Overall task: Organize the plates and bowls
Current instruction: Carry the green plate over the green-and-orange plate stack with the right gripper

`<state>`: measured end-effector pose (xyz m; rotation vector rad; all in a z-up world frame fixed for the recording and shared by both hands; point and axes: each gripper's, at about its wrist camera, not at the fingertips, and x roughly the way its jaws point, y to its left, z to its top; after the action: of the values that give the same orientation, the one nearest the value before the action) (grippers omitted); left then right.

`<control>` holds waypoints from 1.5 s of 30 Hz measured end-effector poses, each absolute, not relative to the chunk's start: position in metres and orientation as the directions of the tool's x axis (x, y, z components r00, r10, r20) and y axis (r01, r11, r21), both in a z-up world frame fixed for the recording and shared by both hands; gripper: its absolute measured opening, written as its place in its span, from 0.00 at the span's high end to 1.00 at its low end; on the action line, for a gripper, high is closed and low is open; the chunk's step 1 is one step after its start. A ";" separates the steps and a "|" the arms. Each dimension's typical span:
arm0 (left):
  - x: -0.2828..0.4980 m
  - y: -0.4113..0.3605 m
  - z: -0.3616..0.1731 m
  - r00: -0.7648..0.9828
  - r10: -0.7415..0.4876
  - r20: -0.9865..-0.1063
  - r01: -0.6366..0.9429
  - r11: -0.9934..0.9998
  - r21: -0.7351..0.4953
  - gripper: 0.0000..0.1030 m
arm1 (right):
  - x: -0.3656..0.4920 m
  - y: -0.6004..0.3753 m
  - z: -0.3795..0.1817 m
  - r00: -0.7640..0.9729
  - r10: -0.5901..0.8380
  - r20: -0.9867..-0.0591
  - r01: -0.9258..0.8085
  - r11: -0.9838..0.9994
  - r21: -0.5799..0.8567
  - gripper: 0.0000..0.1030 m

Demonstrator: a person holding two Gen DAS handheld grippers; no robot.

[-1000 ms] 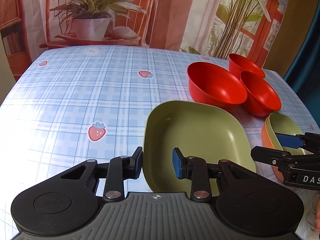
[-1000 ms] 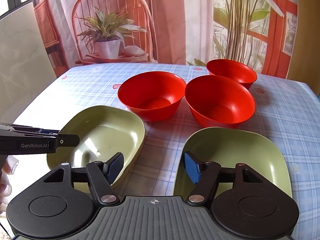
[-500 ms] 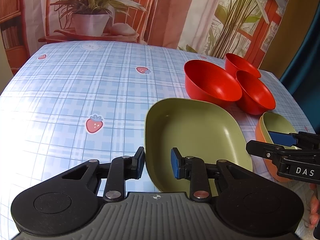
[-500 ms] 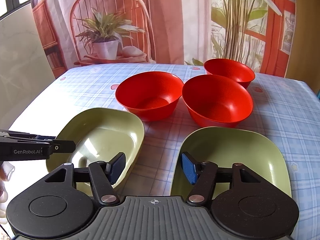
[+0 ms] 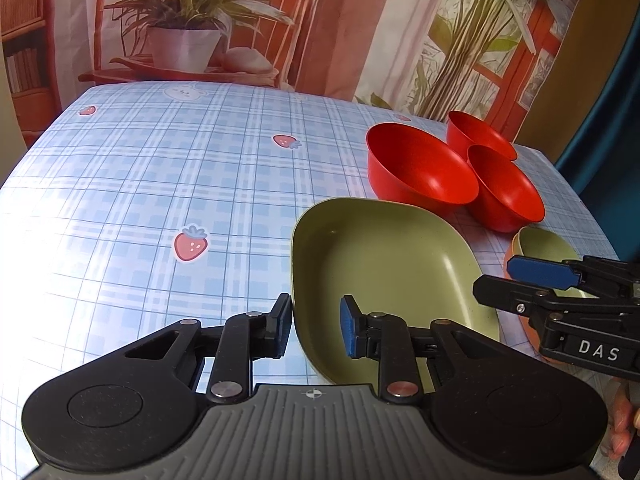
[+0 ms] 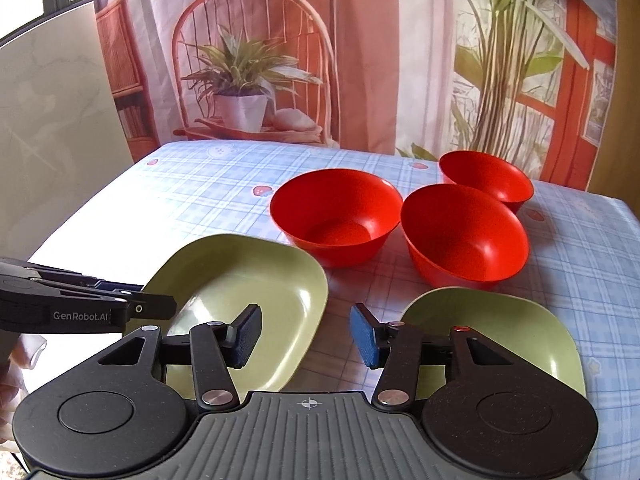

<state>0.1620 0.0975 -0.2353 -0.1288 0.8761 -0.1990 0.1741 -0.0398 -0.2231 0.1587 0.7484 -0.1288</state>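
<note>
A green plate (image 5: 384,268) lies tilted on the checked tablecloth; my left gripper (image 5: 315,326) is open with its jaws either side of the plate's near-left rim. The same plate (image 6: 248,280) shows left in the right wrist view. A second green plate (image 6: 492,328) lies at right, on an orange plate (image 5: 510,256) beneath it. My right gripper (image 6: 306,336) is open and empty, between the two plates. Three red bowls (image 6: 340,216) (image 6: 464,236) (image 6: 488,176) stand behind.
The tablecloth (image 5: 160,184) stretches to the left and back. A printed backdrop with a potted plant (image 5: 188,36) hangs behind the table. The table's right edge (image 6: 624,240) is close to the bowls. The right gripper shows in the left wrist view (image 5: 560,296).
The left gripper has moved slightly in on the green plate's rim and its jaws have narrowed a little. The right gripper has edged forward and stays open.
</note>
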 end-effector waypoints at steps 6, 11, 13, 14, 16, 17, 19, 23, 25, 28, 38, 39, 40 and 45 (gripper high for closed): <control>0.162 0.097 -0.236 0.623 -0.226 -0.749 0.117 0.974 -0.196 0.73 | 0.183 -0.042 -0.242 0.692 -0.035 -0.721 0.185 0.974 0.131 0.63; 0.162 0.098 -0.237 0.622 -0.231 -0.748 0.112 0.972 -0.207 0.73 | 0.188 -0.039 -0.249 0.679 -0.013 -0.734 0.171 0.975 0.141 0.69; 0.162 0.097 -0.236 0.620 -0.229 -0.751 0.112 0.972 -0.205 0.73 | 0.187 -0.038 -0.249 0.676 -0.007 -0.737 0.171 0.974 0.146 0.71; 0.161 0.097 -0.235 0.621 -0.227 -0.751 0.112 0.973 -0.202 0.73 | 0.186 -0.039 -0.249 0.676 -0.006 -0.737 0.172 0.974 0.150 0.71; 0.159 0.095 -0.232 0.625 -0.227 -0.747 0.113 0.973 -0.201 0.73 | 0.183 -0.041 -0.247 0.682 0.002 -0.731 0.177 0.970 0.168 0.72; 0.157 0.095 -0.229 0.628 -0.229 -0.744 0.114 0.973 -0.203 0.73 | 0.181 -0.042 -0.245 0.686 0.005 -0.728 0.180 0.968 0.176 0.72; 0.155 0.093 -0.224 0.635 -0.229 -0.738 0.117 0.972 -0.202 0.73 | 0.177 -0.044 -0.241 0.695 0.006 -0.719 0.183 0.965 0.185 0.72; 0.150 0.088 -0.208 0.657 -0.226 -0.719 0.124 0.973 -0.193 0.73 | 0.168 -0.047 -0.229 0.720 0.006 -0.694 0.188 0.961 0.204 0.72; 0.147 0.085 -0.200 0.667 -0.226 -0.710 0.125 0.973 -0.192 0.73 | 0.164 -0.050 -0.222 0.735 0.008 -0.678 0.189 0.958 0.216 0.72; 0.144 0.079 -0.190 0.679 -0.230 -0.697 0.138 0.973 -0.187 0.73 | 0.157 -0.054 -0.213 0.752 0.003 -0.659 0.193 0.955 0.226 0.72; 0.129 0.061 -0.167 0.701 -0.221 -0.678 0.156 0.975 -0.157 0.73 | 0.134 -0.067 -0.190 0.799 -0.010 -0.602 0.195 0.950 0.244 0.72; 0.127 0.059 -0.166 0.702 -0.222 -0.677 0.159 0.975 -0.155 0.73 | 0.132 -0.068 -0.189 0.802 -0.011 -0.597 0.196 0.949 0.247 0.72; 0.126 0.057 -0.164 0.702 -0.223 -0.676 0.163 0.975 -0.152 0.73 | 0.129 -0.069 -0.188 0.805 -0.012 -0.593 0.198 0.948 0.250 0.72; 0.122 0.043 -0.160 0.698 -0.233 -0.677 0.184 0.972 -0.145 0.73 | 0.116 -0.080 -0.185 0.818 -0.024 -0.574 0.215 0.939 0.267 0.72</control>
<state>0.1221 0.0432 -0.1595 -0.0684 0.7634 -0.2324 0.1157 -0.0801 -0.1850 0.3311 0.6015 -0.1296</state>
